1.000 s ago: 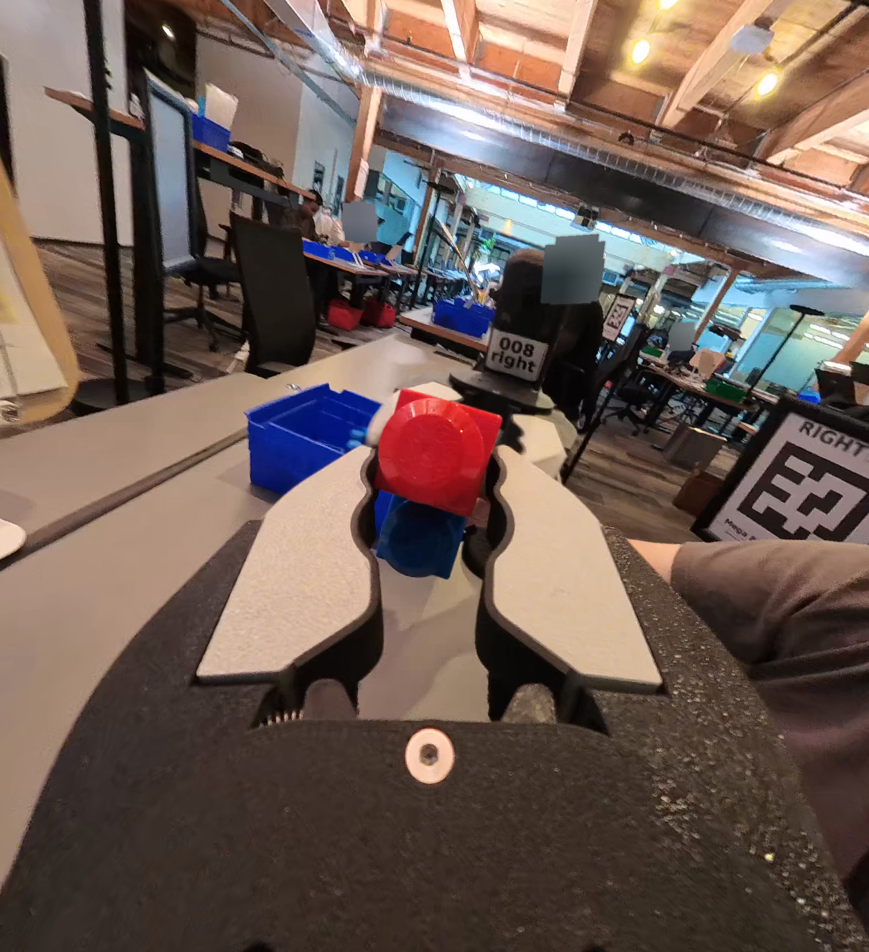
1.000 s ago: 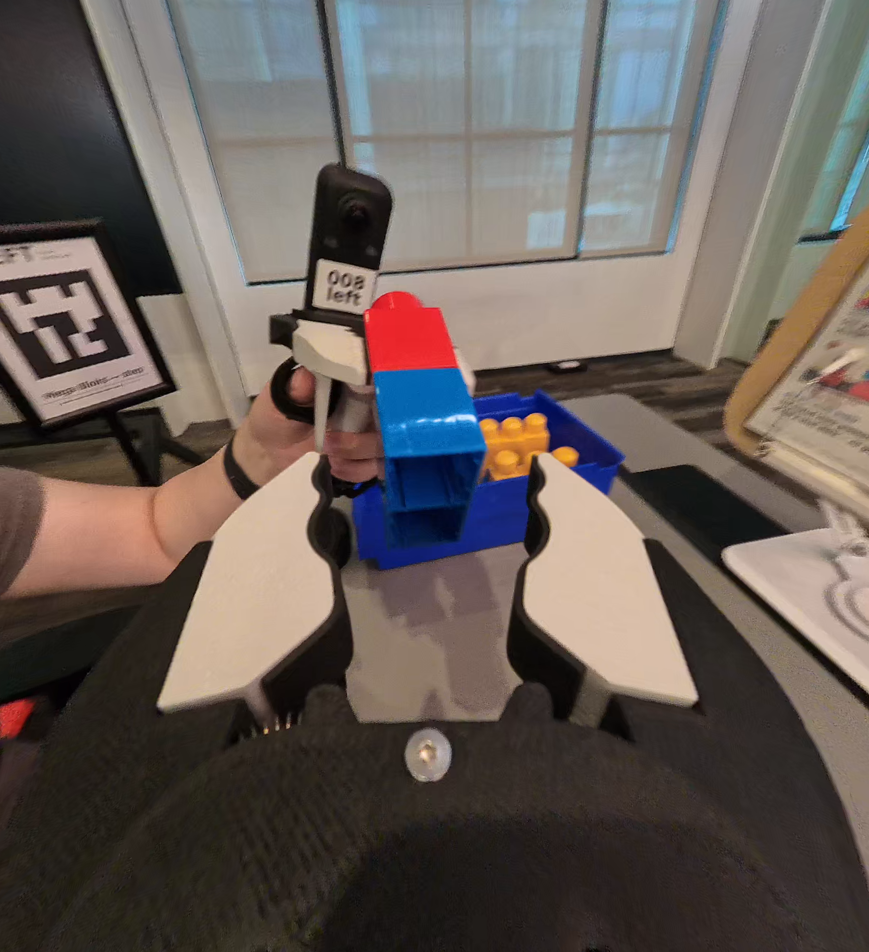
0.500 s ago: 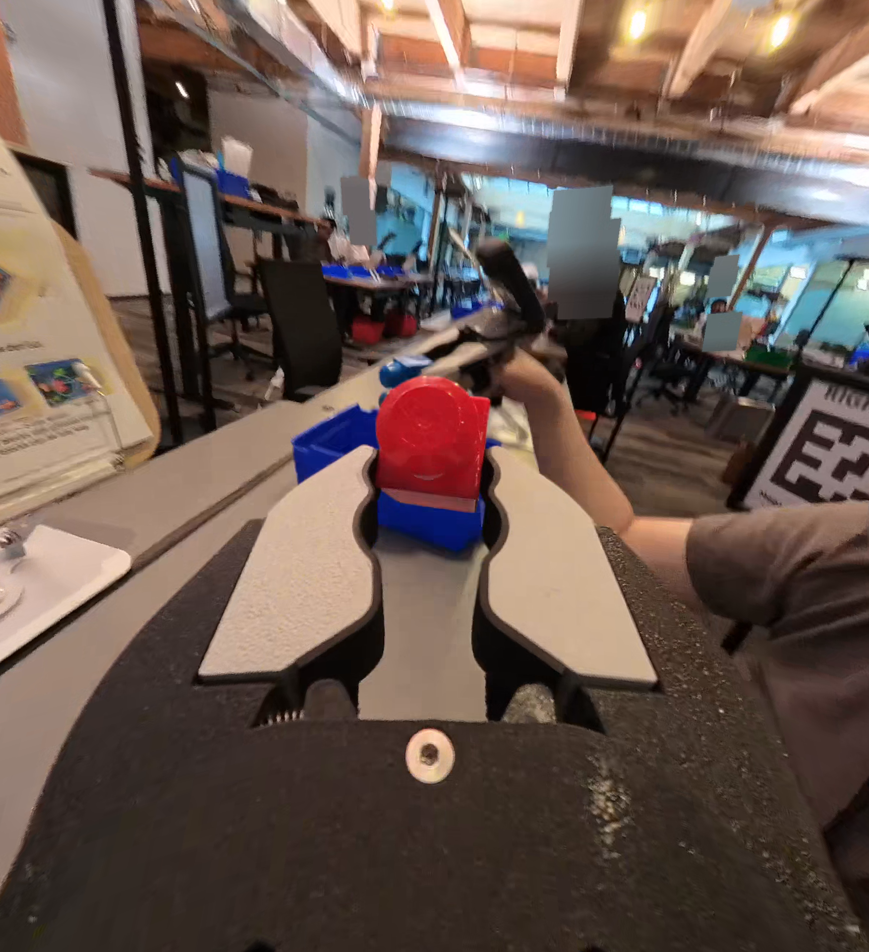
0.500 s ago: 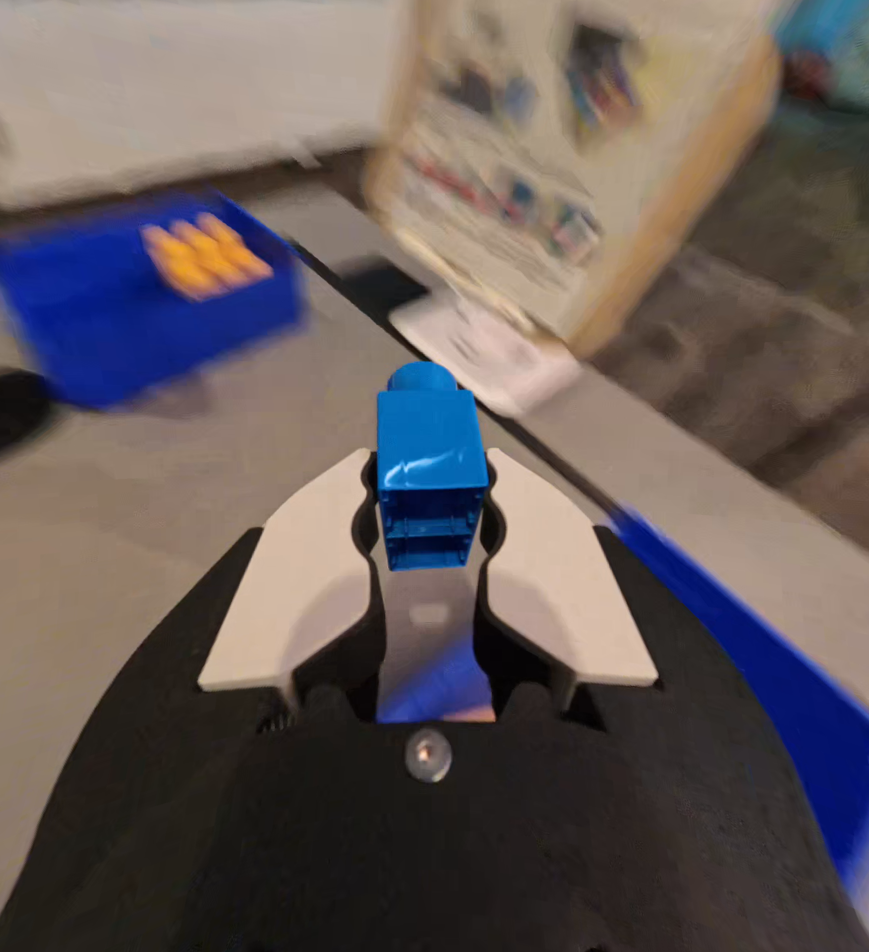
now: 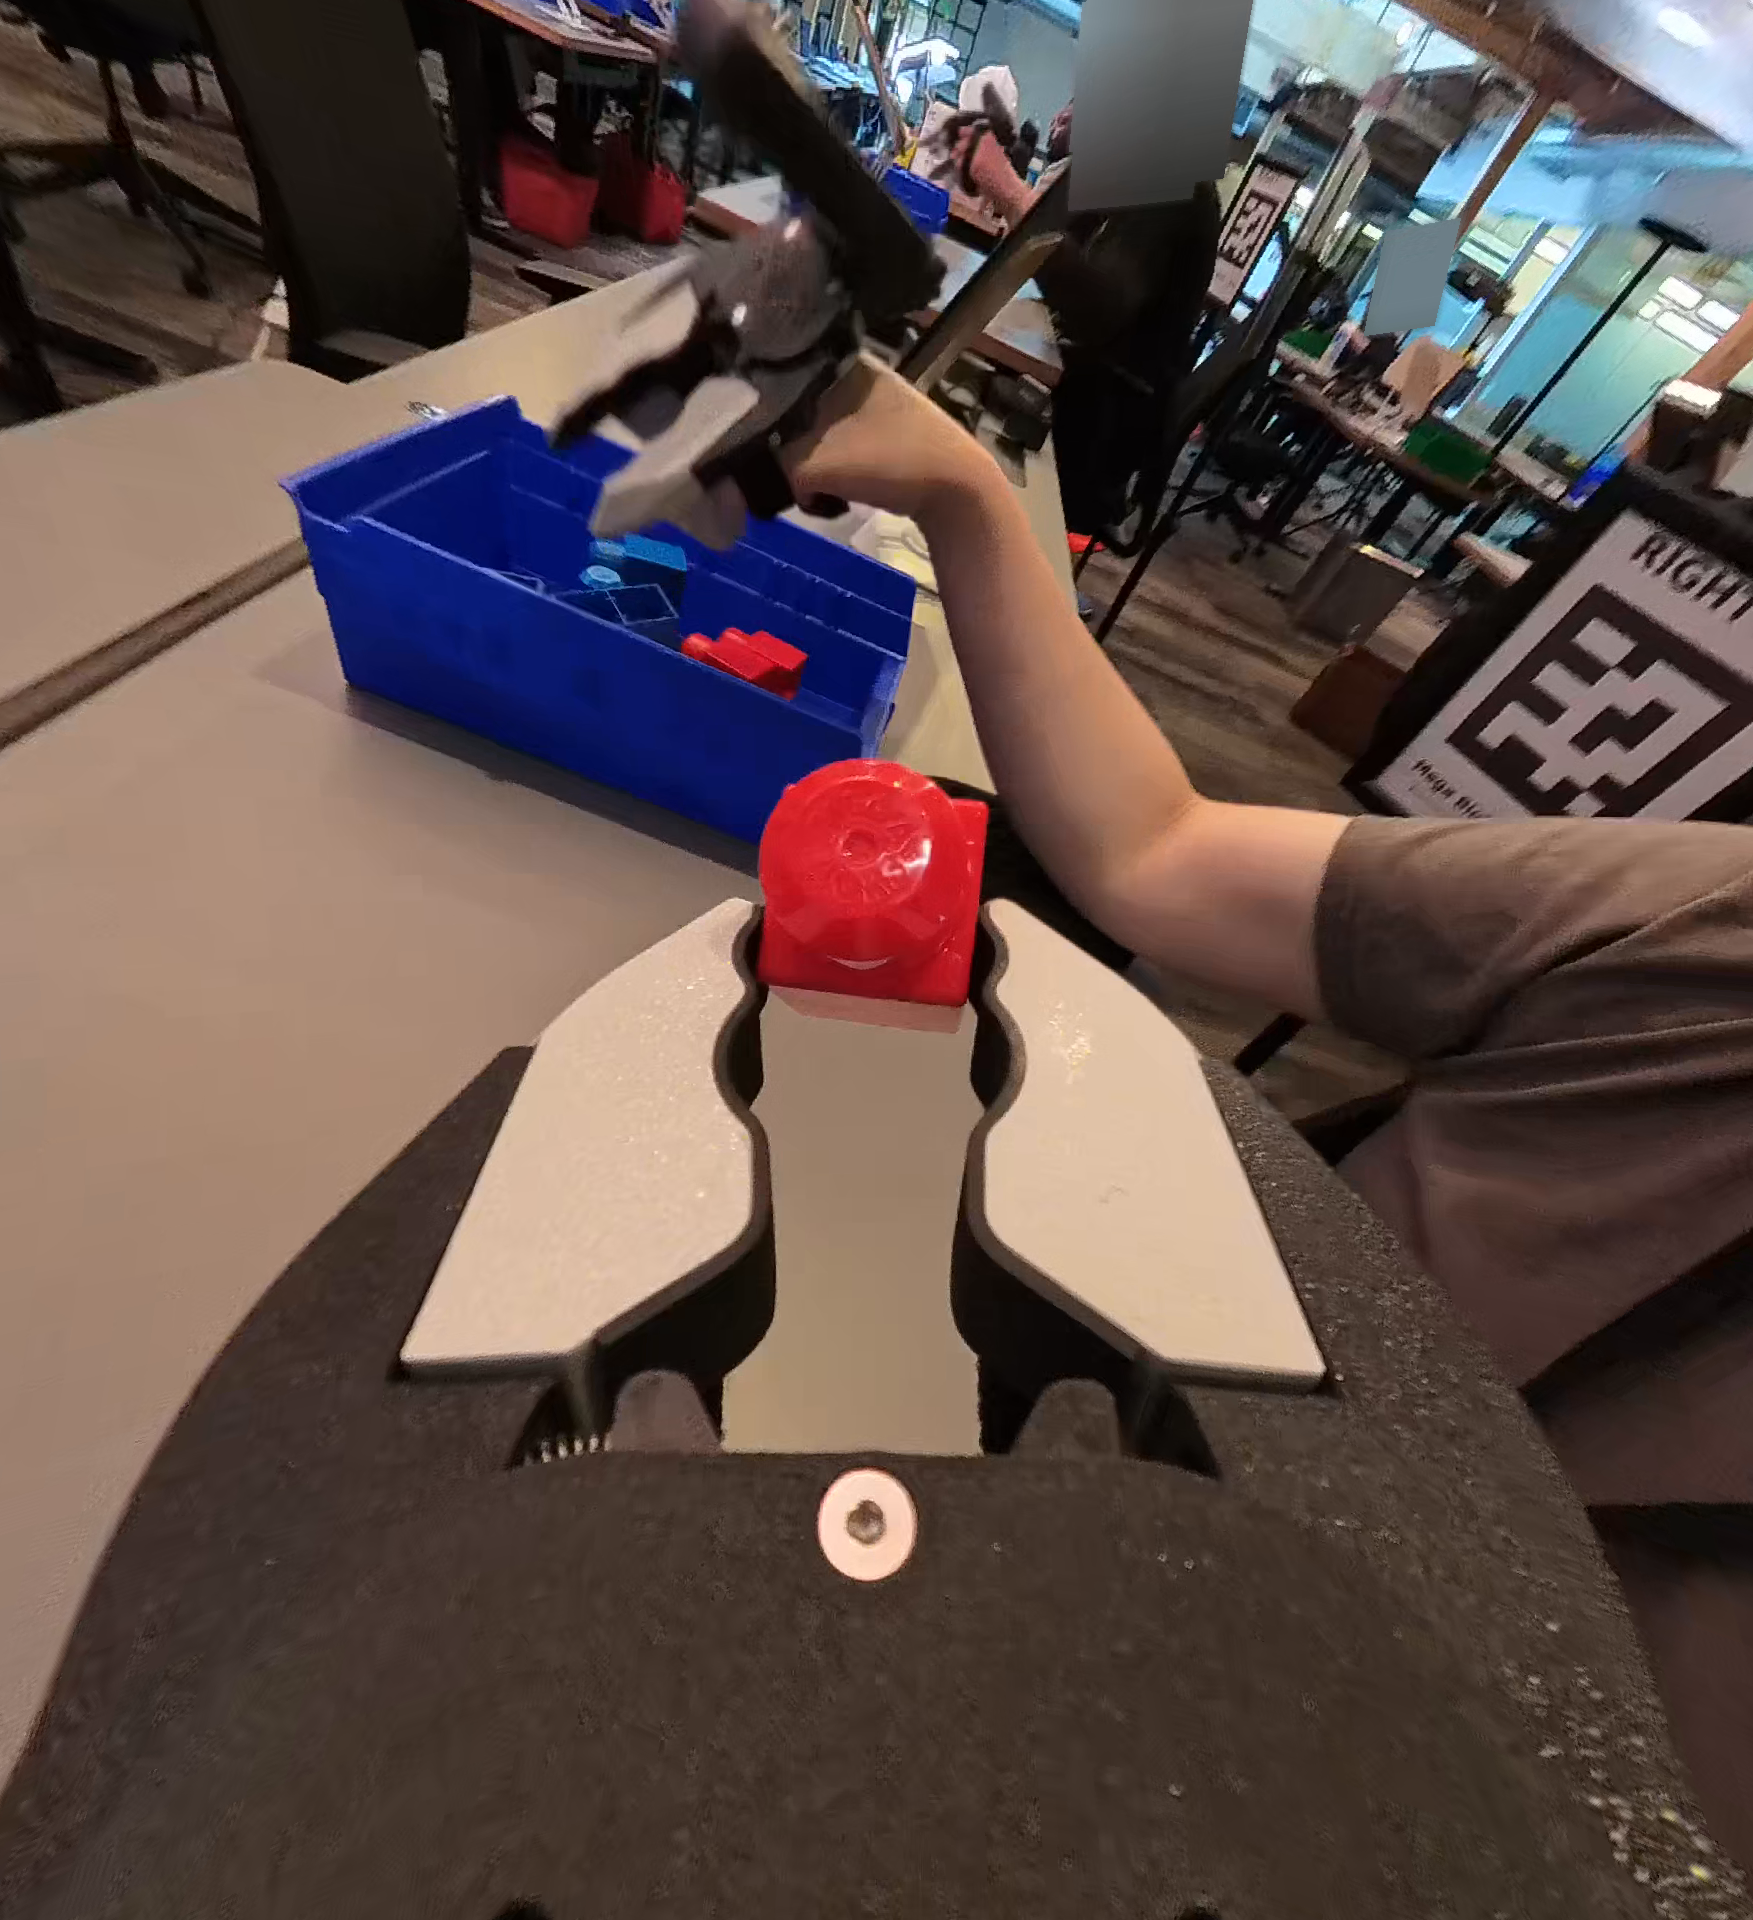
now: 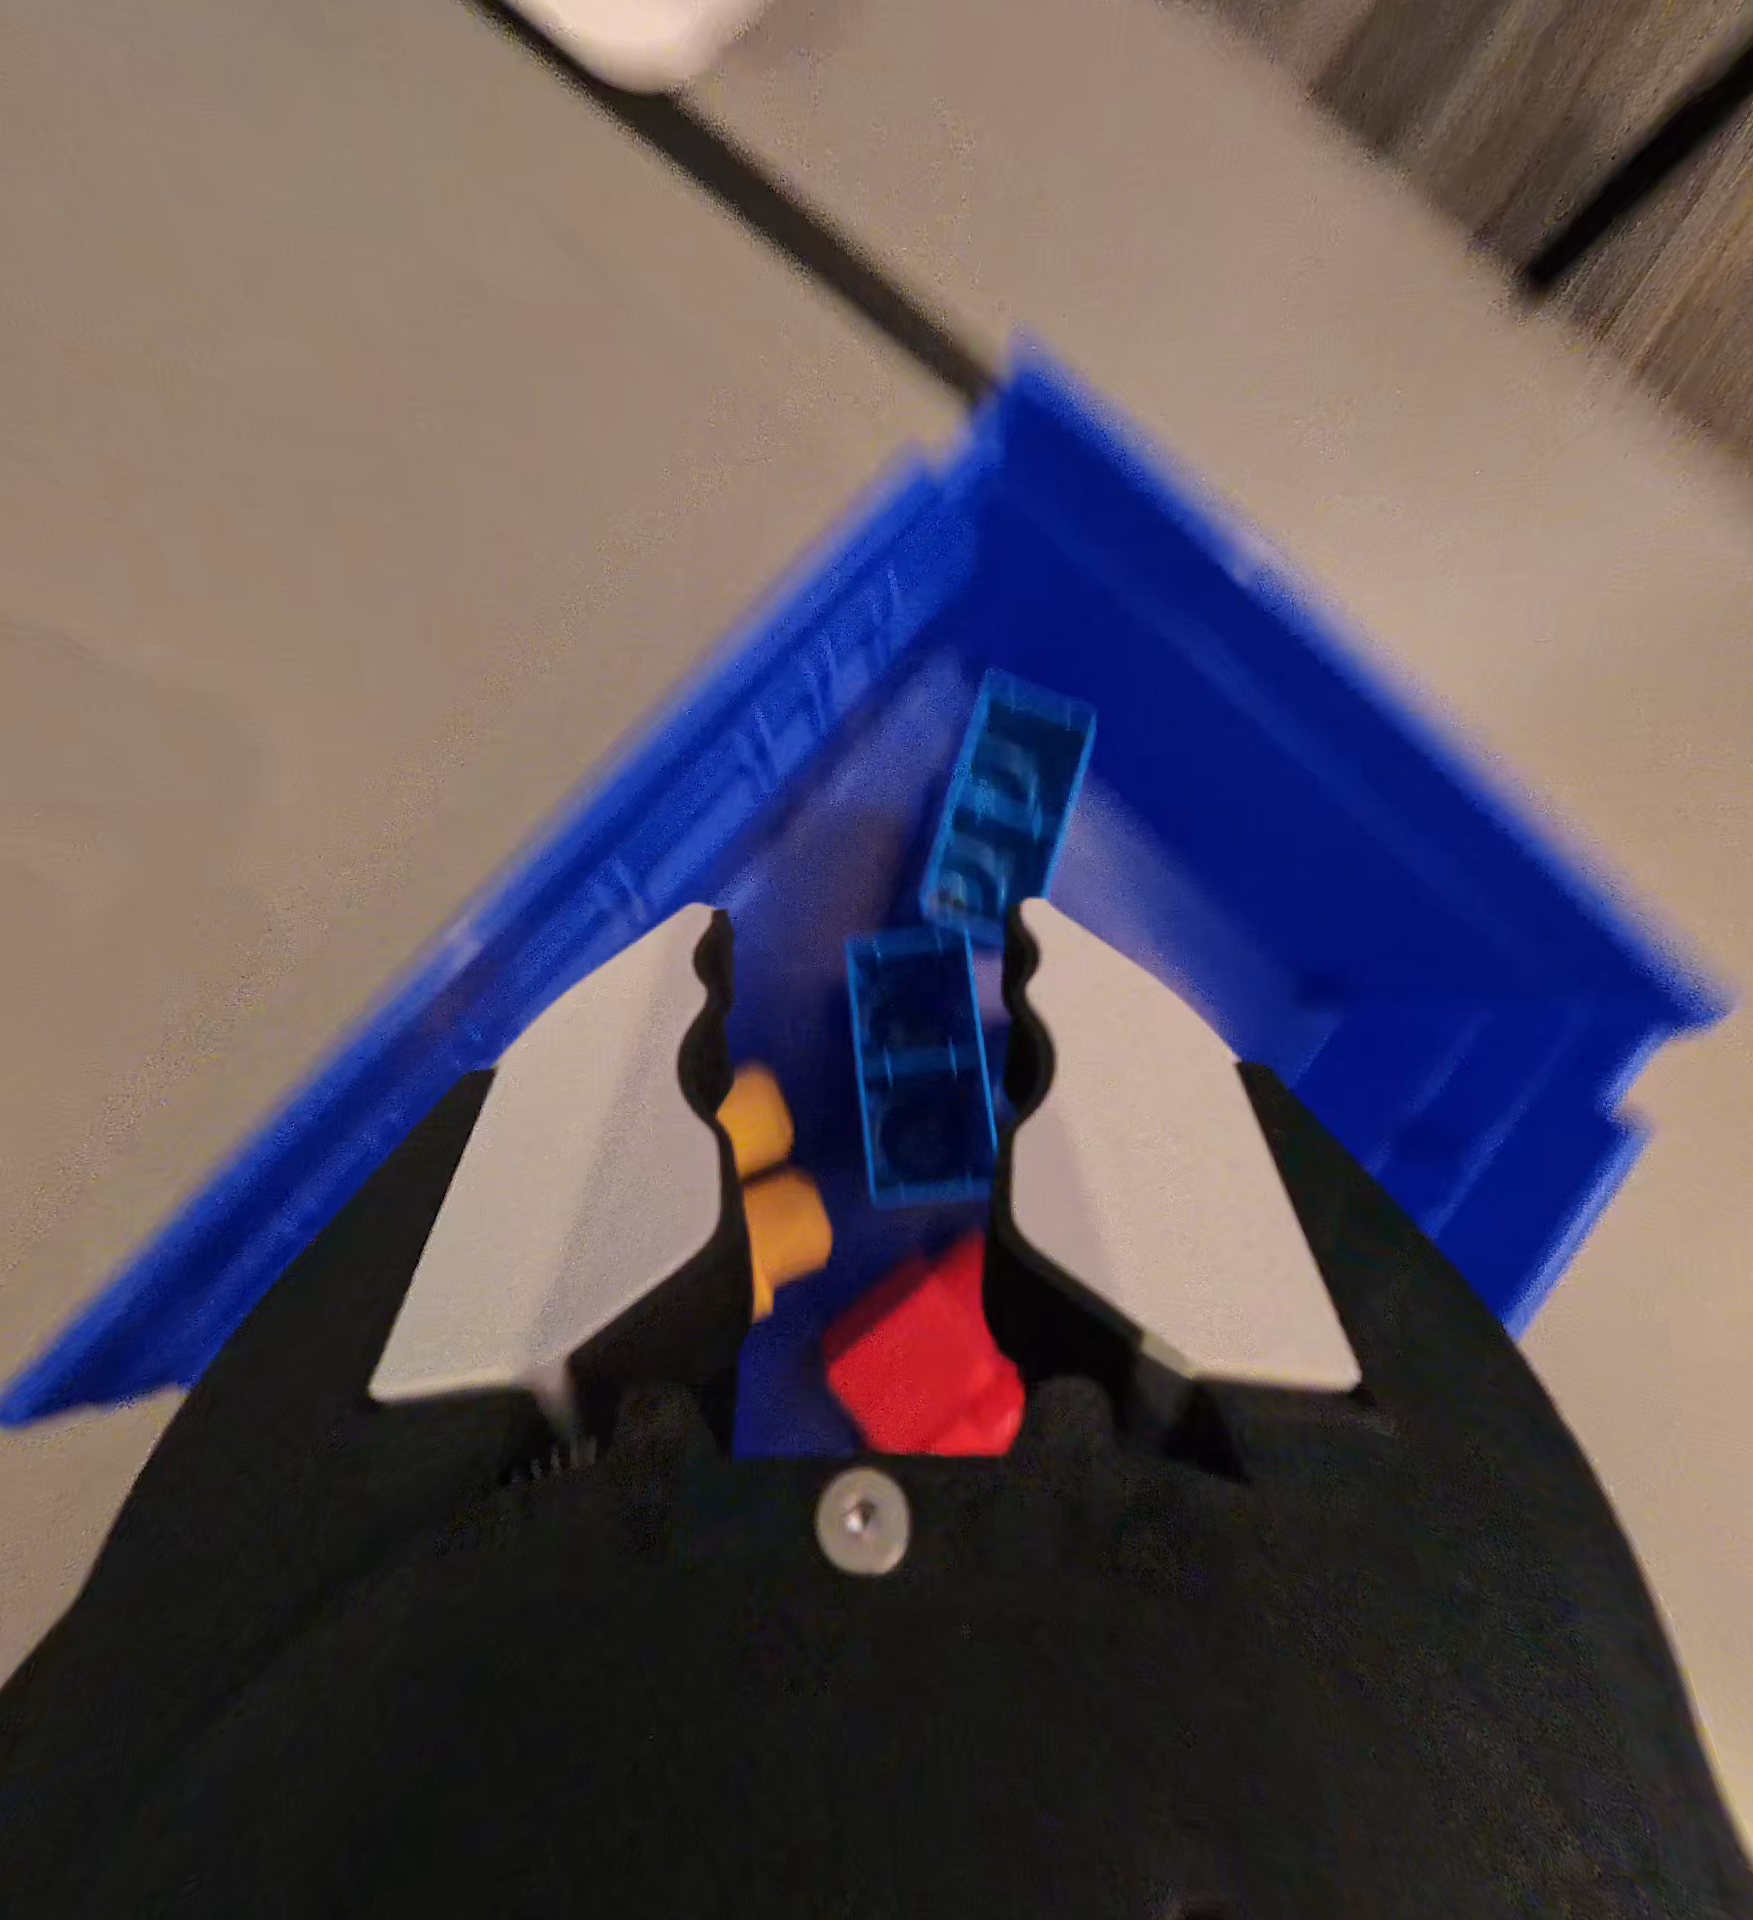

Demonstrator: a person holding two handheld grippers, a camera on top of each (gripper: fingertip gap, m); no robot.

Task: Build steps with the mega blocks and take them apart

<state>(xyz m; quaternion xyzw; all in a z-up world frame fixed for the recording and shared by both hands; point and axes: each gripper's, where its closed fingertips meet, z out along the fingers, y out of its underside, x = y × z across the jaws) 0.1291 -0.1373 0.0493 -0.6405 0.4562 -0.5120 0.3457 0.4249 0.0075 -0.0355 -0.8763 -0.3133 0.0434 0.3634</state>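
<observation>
A second ago we held a red block stacked on a blue one in the left gripper, with the right gripper spread wide just before it. Half a second ago the right gripper had closed on the blue block and swung away. Now the stack is split and that blue block has left the right gripper.

The counter (image 5: 176, 935) is grey. The bin (image 5: 581, 665), blue and open-topped, sits toward its far edge, with one short end near the right edge. From above, in a blurred view, we see one corner of the bin (image 6: 1215, 665) pointing away from us.

Our right gripper (image 5: 643, 457) hangs tilted over the bin, its fingers parted and nothing between them. In its own view the right gripper (image 6: 867, 914) frames the bin floor, and the gap between the fingers is wider than the block lying below.

Our left gripper (image 5: 867, 914) is closed on the red block (image 5: 872, 883), pinching its sides at the fingertips. The block's single round stud faces the camera, and it is glossy with a light band along its lower edge. It is held above the counter, nearer us than the bin.

Inside the bin lie two blue blocks (image 6: 919, 1070) end to end, hollow sides up. A red block (image 6: 919, 1351) lies nearer us, and orange studs (image 6: 768, 1174) show partly behind the left finger.
</observation>
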